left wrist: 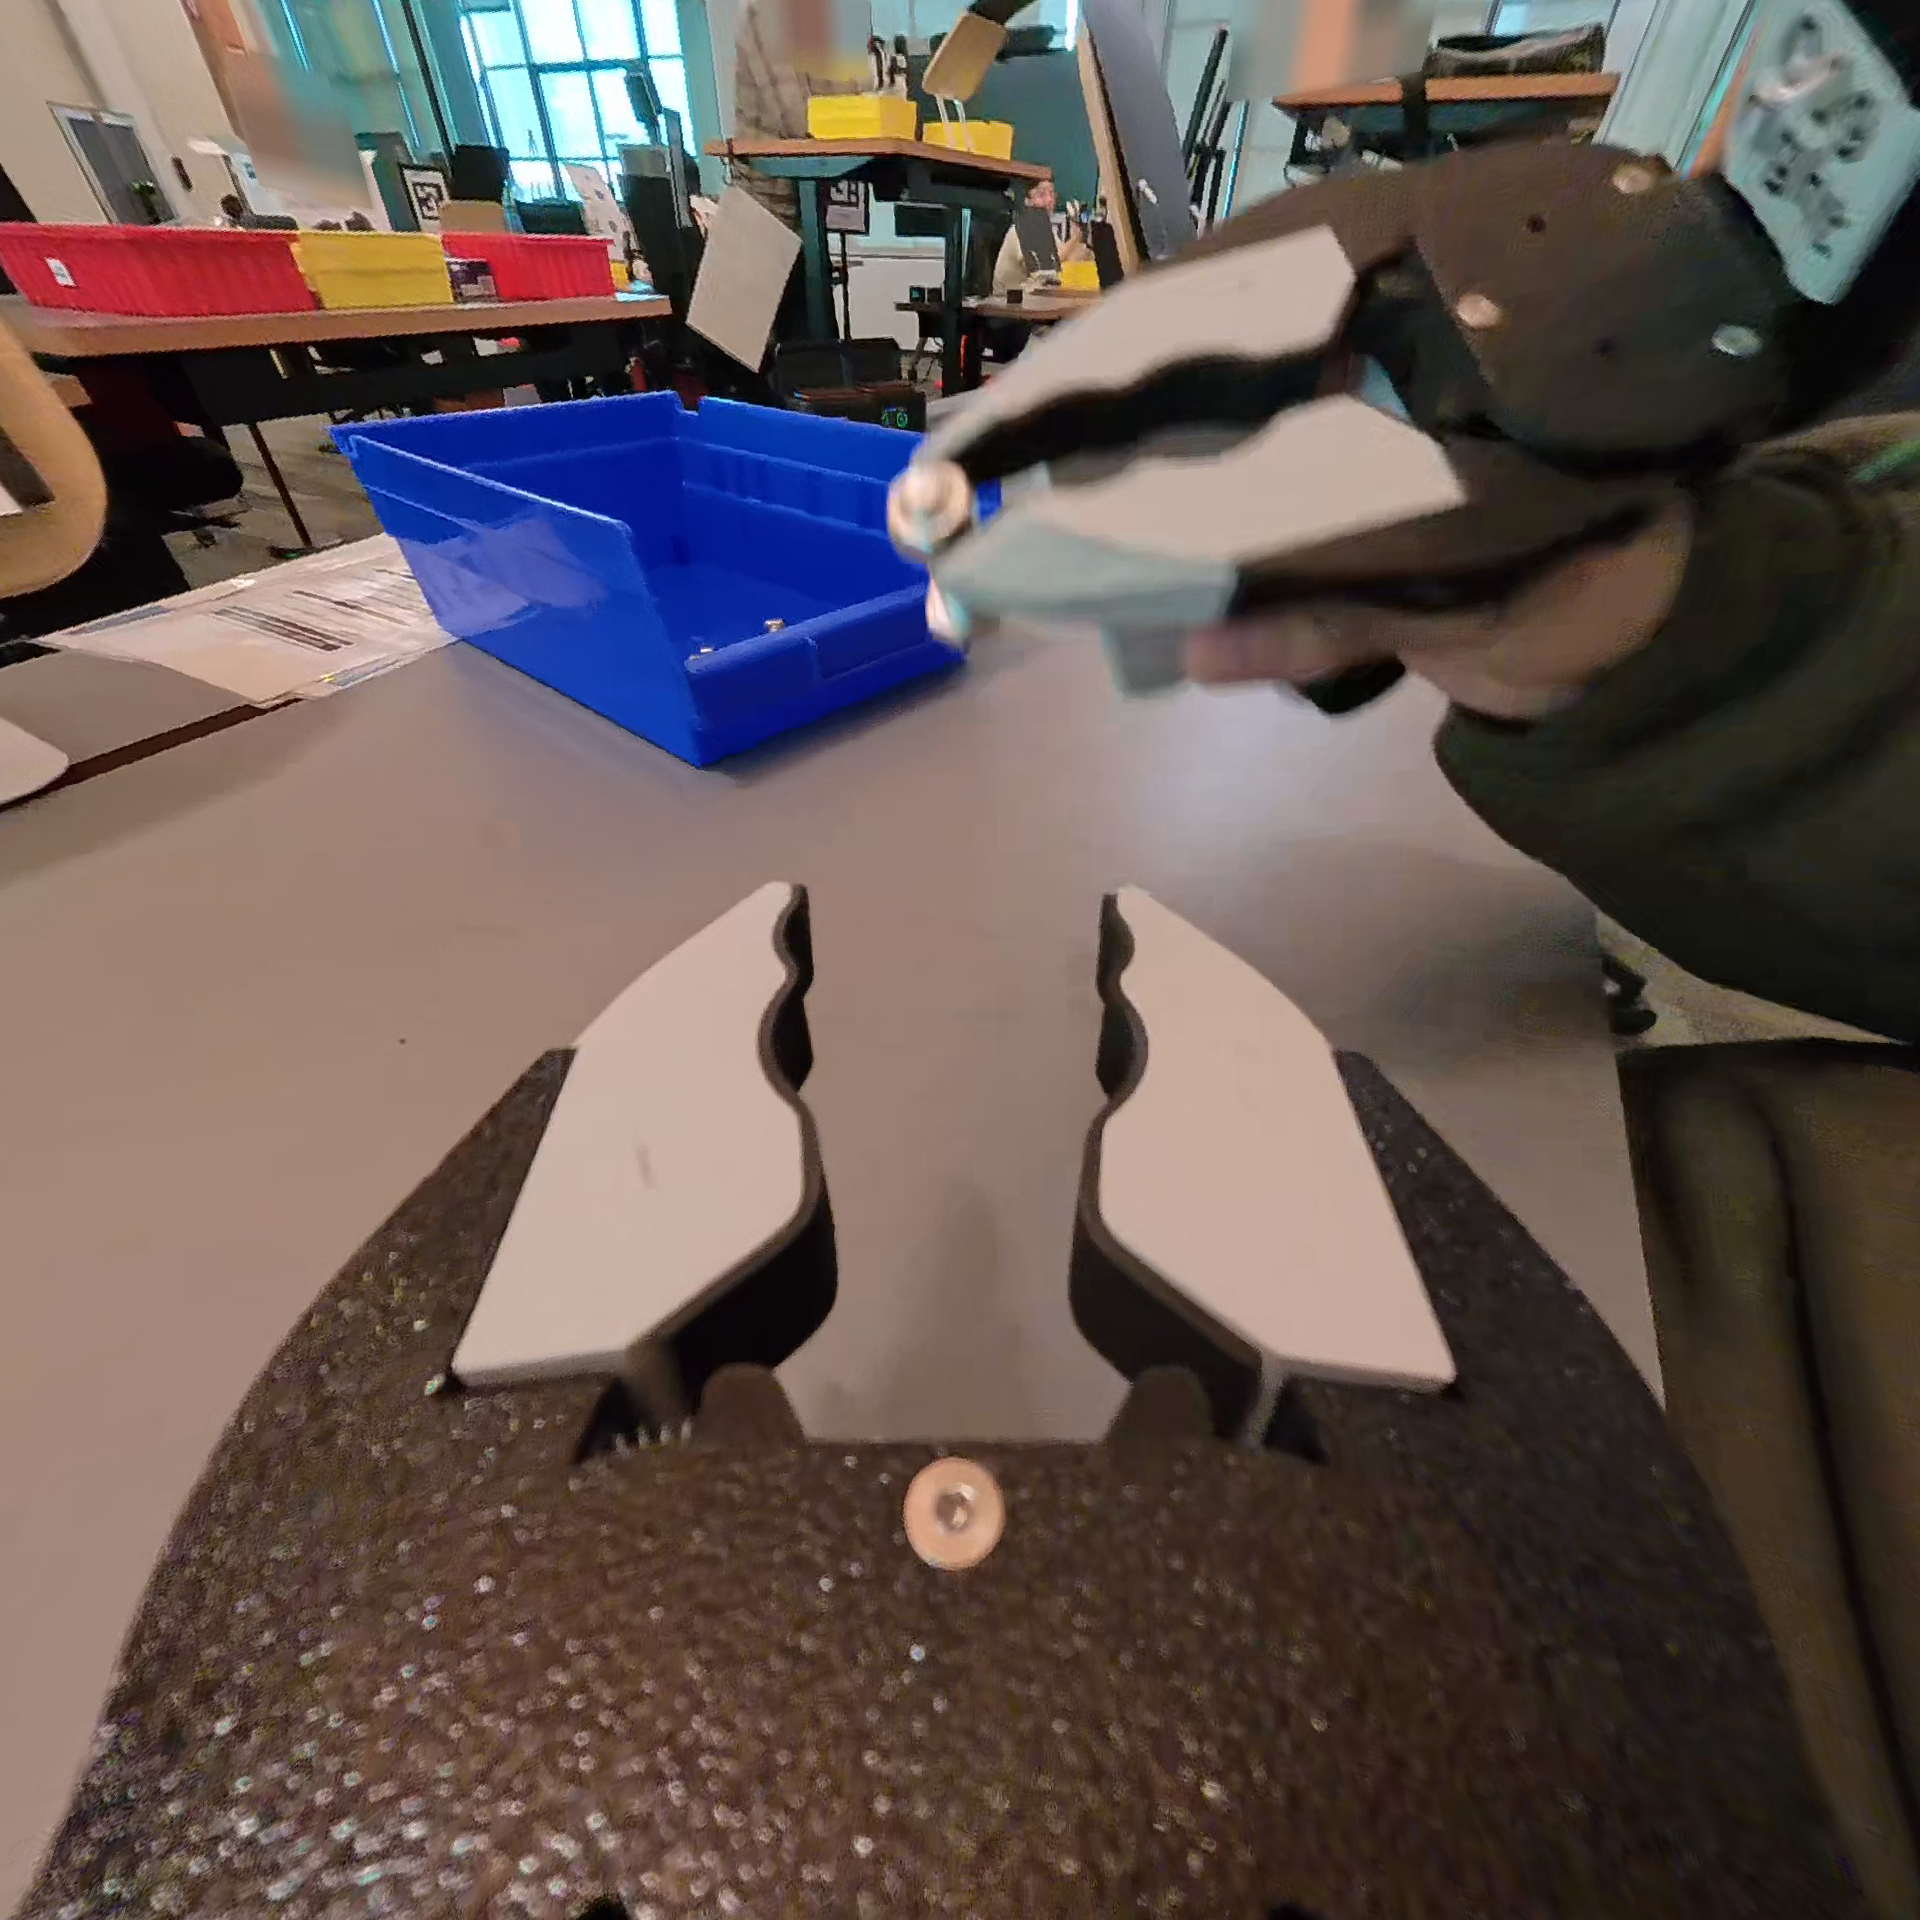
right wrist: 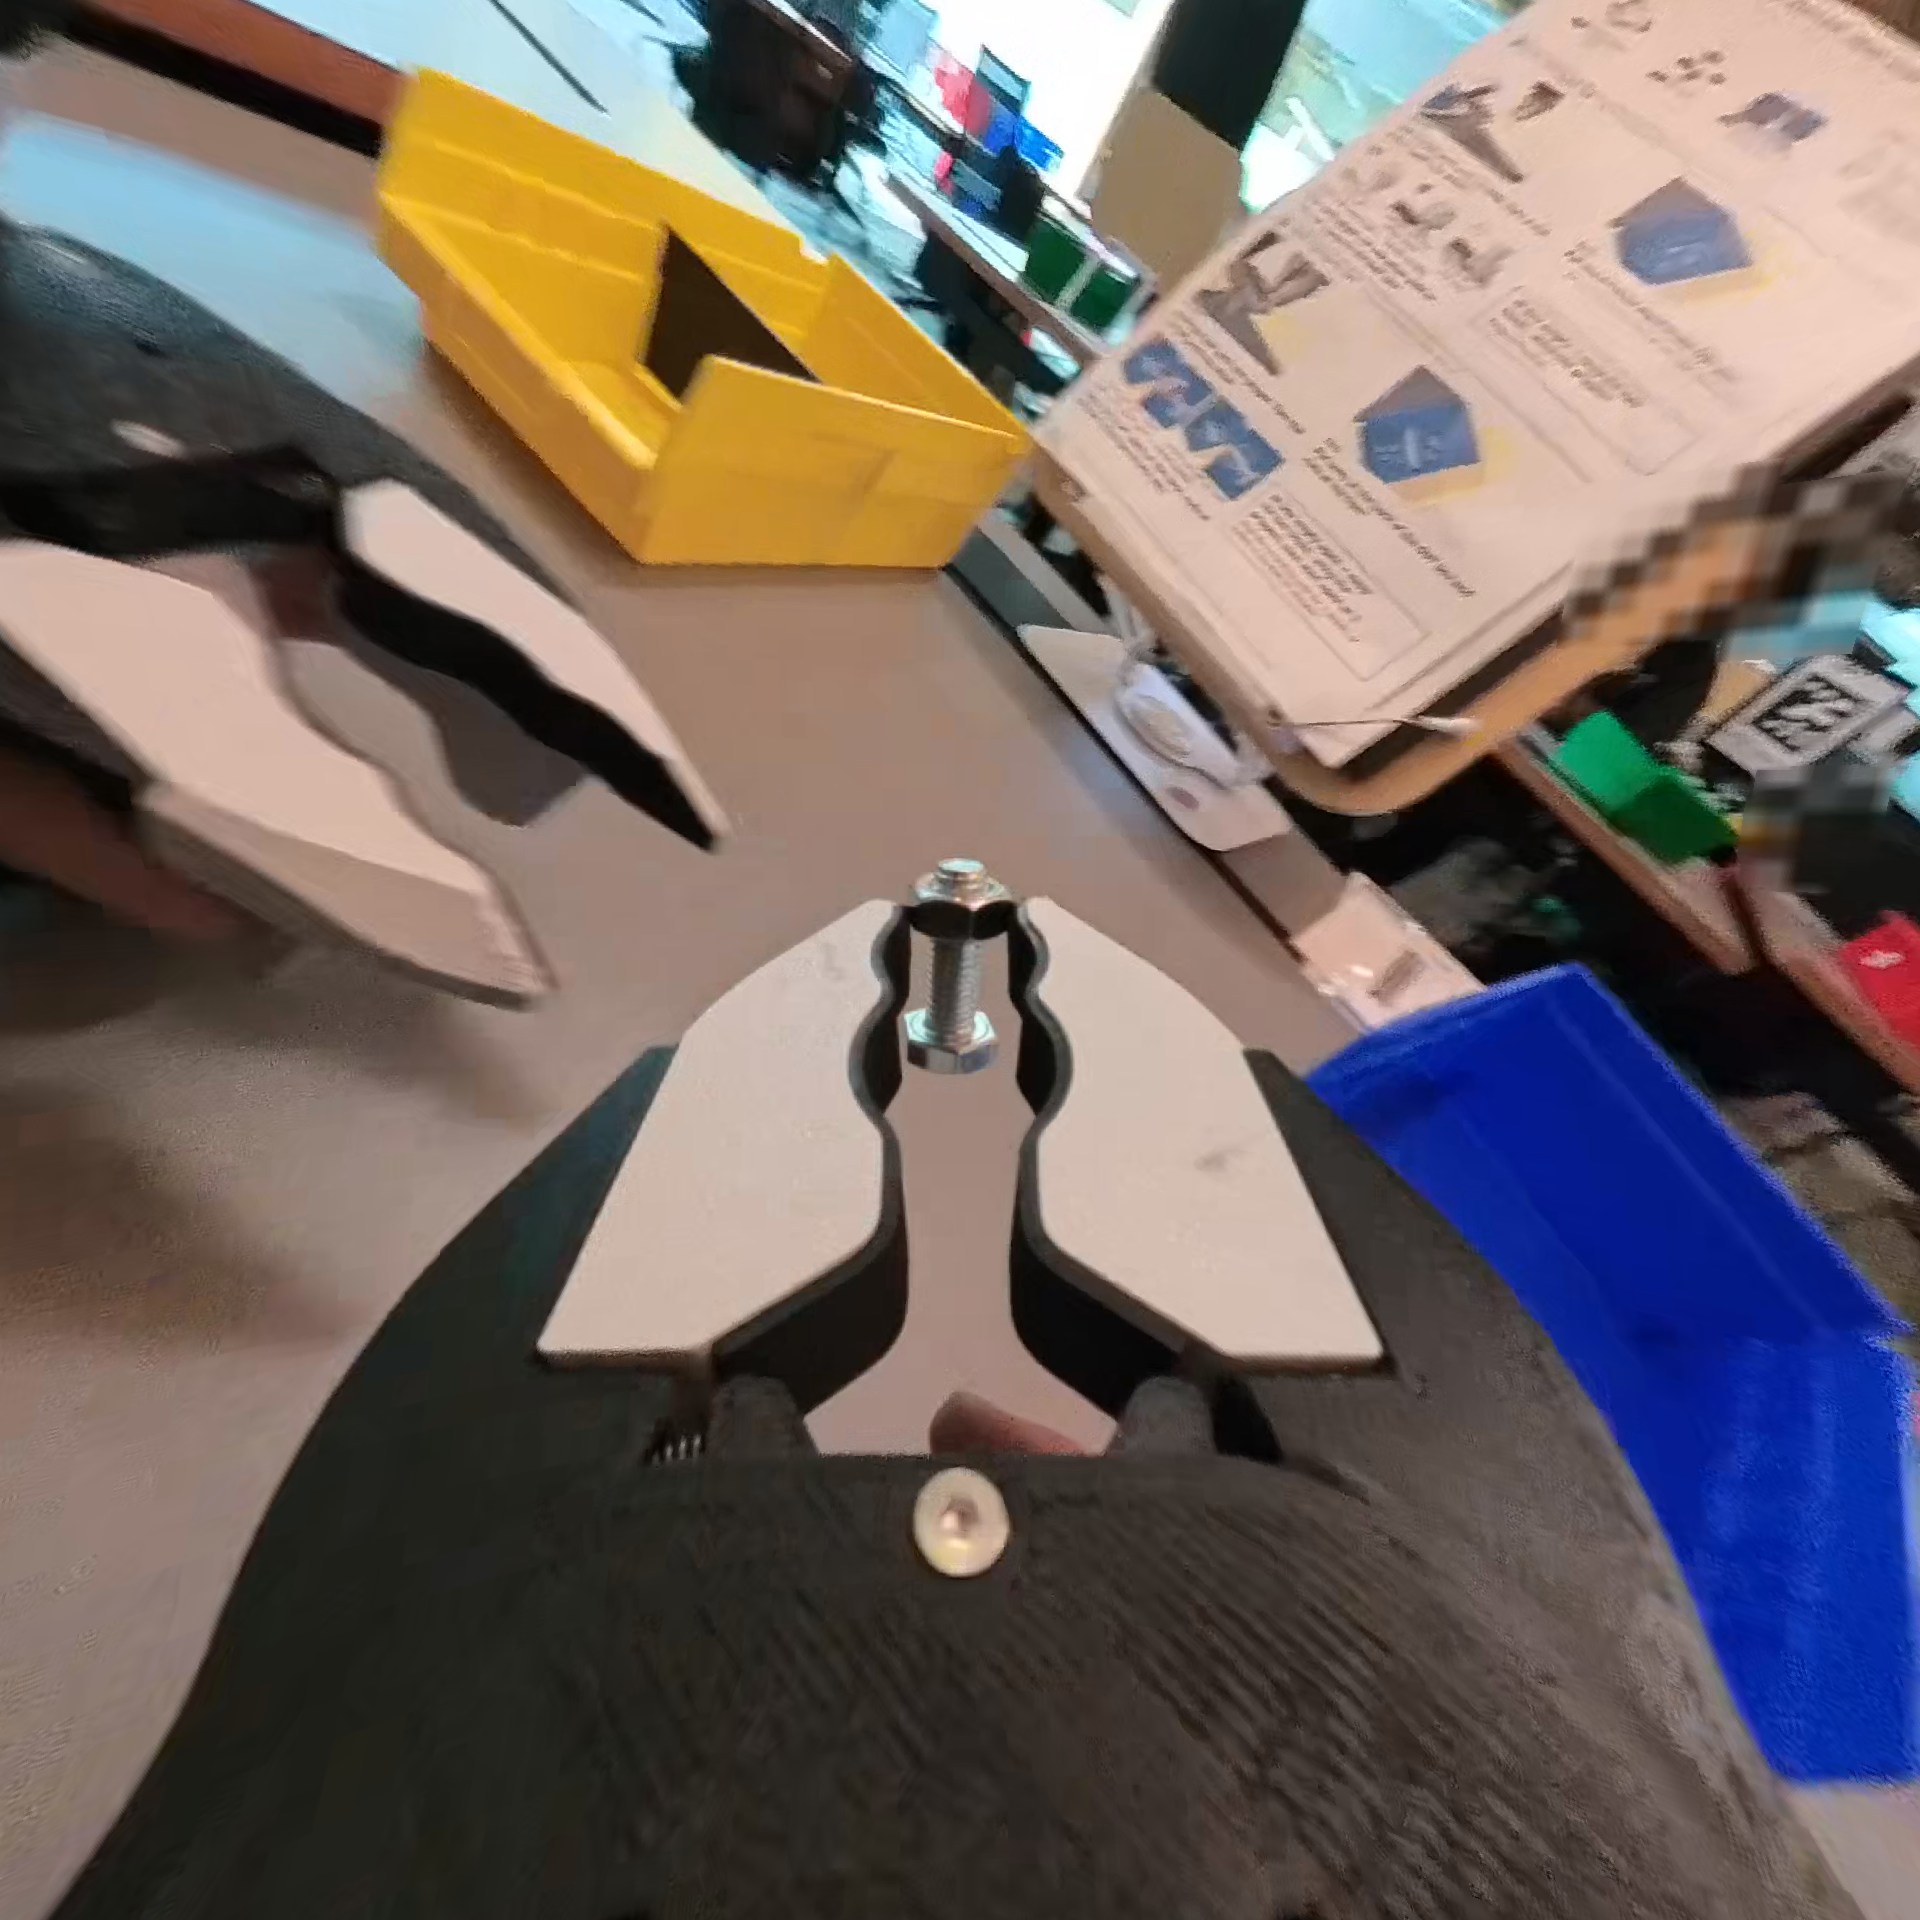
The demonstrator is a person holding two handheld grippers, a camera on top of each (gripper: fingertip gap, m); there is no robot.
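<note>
My right gripper (right wrist: 954, 914) is shut on a silver bolt (right wrist: 951, 987) with a nut threaded on it, gripping the nut near the fingertips. In the left wrist view the right gripper (left wrist: 940, 551) hangs in the air beside the near right corner of a blue bin (left wrist: 665, 582), with the bolt (left wrist: 928, 509) at its tip. A couple of small metal parts (left wrist: 769, 627) lie in the bin. My left gripper (left wrist: 954, 904) is open and empty above the grey table (left wrist: 416, 935). It also shows at the left of the right wrist view (right wrist: 623, 904).
A yellow bin (right wrist: 727, 416) stands farther back on the table. The blue bin's wall (right wrist: 1621, 1247) is close on the right. Printed sheets (right wrist: 1455, 364) lie on a board at right, more papers (left wrist: 270, 623) at left. Red and yellow bins (left wrist: 312, 265) sit on a far table.
</note>
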